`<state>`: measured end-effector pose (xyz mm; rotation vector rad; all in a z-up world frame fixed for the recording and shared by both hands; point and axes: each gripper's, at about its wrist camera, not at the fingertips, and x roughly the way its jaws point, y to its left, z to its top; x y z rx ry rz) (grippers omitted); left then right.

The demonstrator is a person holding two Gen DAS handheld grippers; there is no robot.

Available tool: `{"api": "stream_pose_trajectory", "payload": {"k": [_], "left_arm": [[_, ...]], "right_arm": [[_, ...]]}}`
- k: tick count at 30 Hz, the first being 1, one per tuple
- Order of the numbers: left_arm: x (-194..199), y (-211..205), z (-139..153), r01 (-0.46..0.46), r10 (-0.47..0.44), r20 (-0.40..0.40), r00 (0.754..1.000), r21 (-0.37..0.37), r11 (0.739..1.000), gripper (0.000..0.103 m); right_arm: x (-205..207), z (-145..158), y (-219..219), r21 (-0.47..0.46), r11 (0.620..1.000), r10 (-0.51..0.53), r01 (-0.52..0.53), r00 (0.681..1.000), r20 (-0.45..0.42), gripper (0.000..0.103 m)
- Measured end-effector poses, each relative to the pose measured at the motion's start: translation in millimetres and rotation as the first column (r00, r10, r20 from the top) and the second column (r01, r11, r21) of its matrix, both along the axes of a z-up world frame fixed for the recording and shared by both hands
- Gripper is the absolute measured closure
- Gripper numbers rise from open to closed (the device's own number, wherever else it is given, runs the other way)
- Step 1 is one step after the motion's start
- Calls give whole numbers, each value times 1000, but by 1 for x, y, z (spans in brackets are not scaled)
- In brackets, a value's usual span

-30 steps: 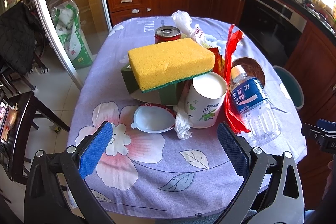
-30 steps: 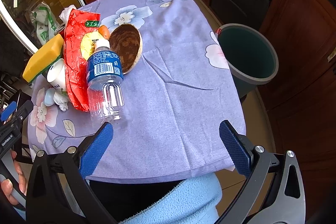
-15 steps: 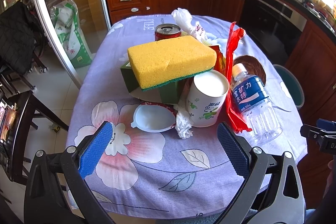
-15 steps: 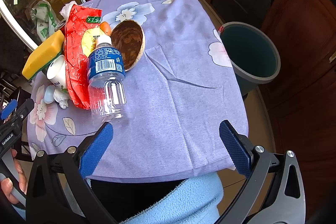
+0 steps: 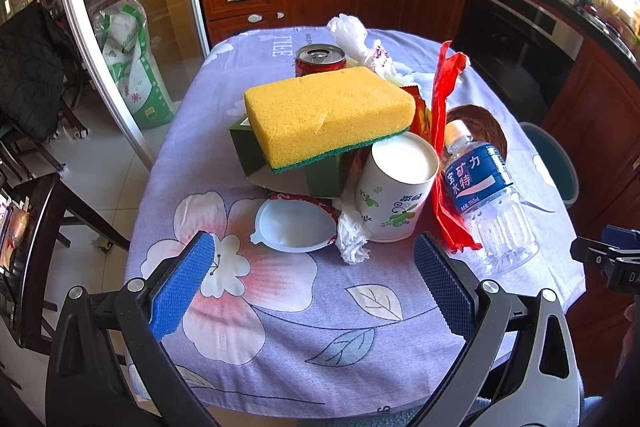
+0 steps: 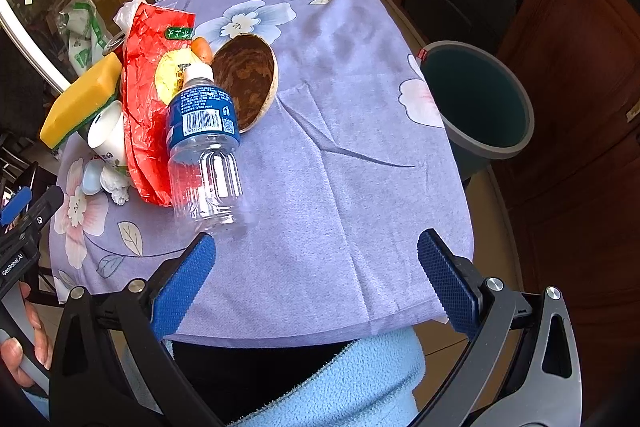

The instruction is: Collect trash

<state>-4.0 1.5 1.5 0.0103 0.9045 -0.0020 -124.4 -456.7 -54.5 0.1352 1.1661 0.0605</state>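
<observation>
Left gripper (image 5: 312, 275) hangs over the near edge of the table (image 5: 280, 339), jaws spread wide, nothing between the blue pads; just ahead of it sits a shallow white lid (image 5: 294, 225), and right beside that a crumpled tissue (image 5: 352, 235) touching the upturned paper cup (image 5: 396, 193); behind the cup a yellow sponge (image 5: 328, 111) lies tilted on a green box (image 5: 324, 179), with a red can (image 5: 320, 59) and a white plastic bag (image 5: 352, 35) farther back; to the right of the cup, a red wrapper (image 5: 442, 131) stands on edge against the plastic bottle (image 5: 486, 199); over to the right gripper (image 6: 316, 275), also wide open and holding nothing, poised over the near edge of the cloth; just ahead of its left finger the bottle lies on its side, cap pointing away, resting partly on the wrapper; beyond the cap, a brown coconut shell (image 6: 246, 83), tilted; off to the right, past the table's side edge and down on the floor, the grey bin (image 6: 516, 143).
</observation>
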Motion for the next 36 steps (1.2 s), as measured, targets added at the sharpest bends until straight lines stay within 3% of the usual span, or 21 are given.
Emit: {"api": "stream_pose_trajectory", "payload": {"k": [19, 28, 32, 36], "left_arm": [[0, 1, 1, 10, -10, 13, 1000, 20, 1000, 4], [18, 10, 15, 124, -127, 60, 990, 61, 990, 4], [34, 9, 10, 182, -187, 44, 981, 93, 979, 4], [47, 7, 1, 220, -223, 3, 975, 141, 965, 4]], "right_arm": [[6, 3, 12, -24, 999, 23, -23, 1000, -9, 6], [40, 9, 22, 28, 998, 61, -61, 998, 12, 6], [60, 1, 34, 57, 994, 92, -91, 996, -5, 6], [76, -14, 49, 83, 988, 130, -126, 991, -41, 13]]}}
